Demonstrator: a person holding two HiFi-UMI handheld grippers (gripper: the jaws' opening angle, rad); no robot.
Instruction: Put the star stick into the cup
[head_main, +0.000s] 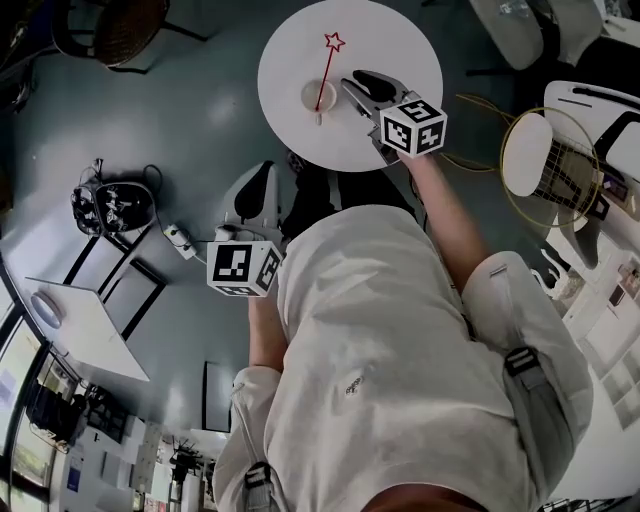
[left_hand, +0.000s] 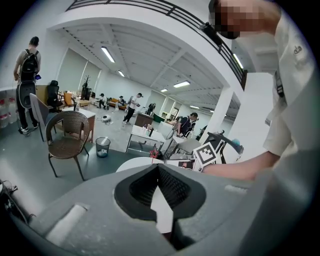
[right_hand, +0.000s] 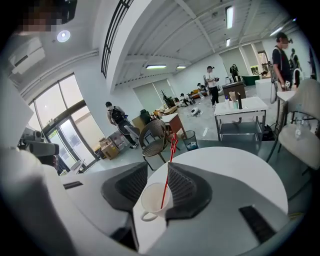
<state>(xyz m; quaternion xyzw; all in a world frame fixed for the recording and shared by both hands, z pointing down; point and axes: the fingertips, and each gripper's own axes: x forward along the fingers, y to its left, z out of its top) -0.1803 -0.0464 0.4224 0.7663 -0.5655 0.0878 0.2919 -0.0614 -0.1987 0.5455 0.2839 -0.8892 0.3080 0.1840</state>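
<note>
A white cup (head_main: 318, 97) stands on the round white table (head_main: 400, 50). The red star stick (head_main: 326, 72) leans in it, star end up and away from me. My right gripper (head_main: 355, 80) hovers just right of the cup, open, its jaws clear of the stick. In the right gripper view the cup (right_hand: 152, 200) and stick (right_hand: 169, 165) show in the gap of that gripper (right_hand: 159, 167). My left gripper (head_main: 262, 170) hangs low beside my body, off the table, shut with nothing in it. In its own view the left gripper (left_hand: 157, 167) points towards the table (left_hand: 137, 162).
A wicker chair (head_main: 125, 30) stands at the far left. A wire-frame chair with a white seat (head_main: 550, 160) sits right of the table. A power strip and cables (head_main: 180, 238) lie on the floor at left. Several people move about in the background hall.
</note>
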